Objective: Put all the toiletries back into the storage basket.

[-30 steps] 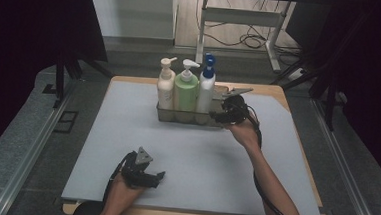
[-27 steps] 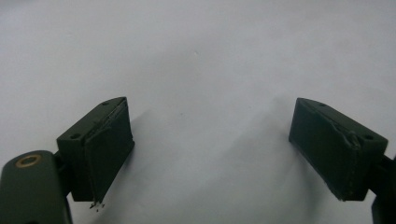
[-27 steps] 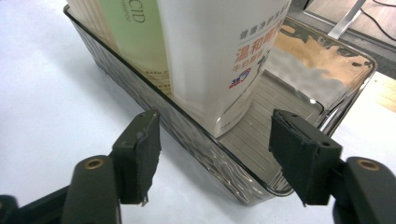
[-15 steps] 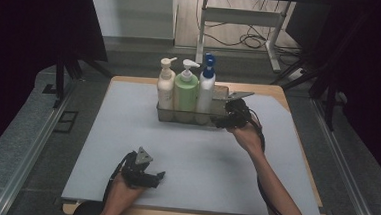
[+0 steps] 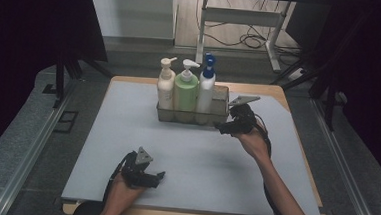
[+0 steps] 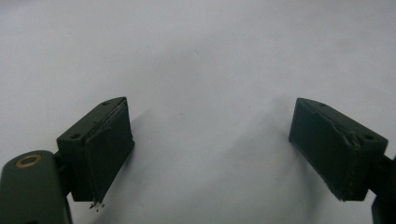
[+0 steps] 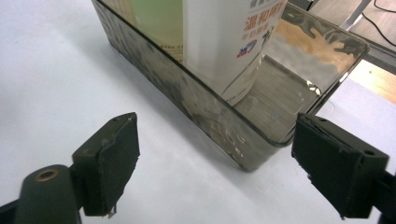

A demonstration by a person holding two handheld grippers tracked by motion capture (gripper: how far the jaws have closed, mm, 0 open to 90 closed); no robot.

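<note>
change since a second ago: our right gripper (image 5: 226,128) has drawn back a little from the end of the clear smoky plastic bin (image 5: 220,120), toward our side of the desk, and its jaws have just been opening with nothing between them.
right jaws now: wide apart and empty in the right gripper view (image 7: 212,175); the near corner of the bin (image 7: 254,154) sits just ahead of them, not touched.
left jaws now: our left gripper (image 5: 156,178) rests low at the near edge with jaws open and empty (image 6: 212,156), over the bare pale grey mat (image 6: 201,60).
where the things are: the bin stands at the far middle of the mat on the wooden desk (image 5: 279,93); in it stand upright, in a row, a cream pump bottle (image 5: 165,88), a green pump bottle (image 5: 185,93) and a white pump bottle with a blue pump (image 5: 205,91).
free room: the bin's right end compartment looks empty beside the white bottle (image 7: 224,42).
step in hand, as we judge it: letting go and clearing away from the bin.
how to do it well: we should keep the jaws wide while backing off, pull straight away from the bin wall, and stay level so no pad (image 7: 114,163) clips the rim and shifts the row.
risk: a sideways swing could nudge the light bin or tip the tall bottles.
</note>
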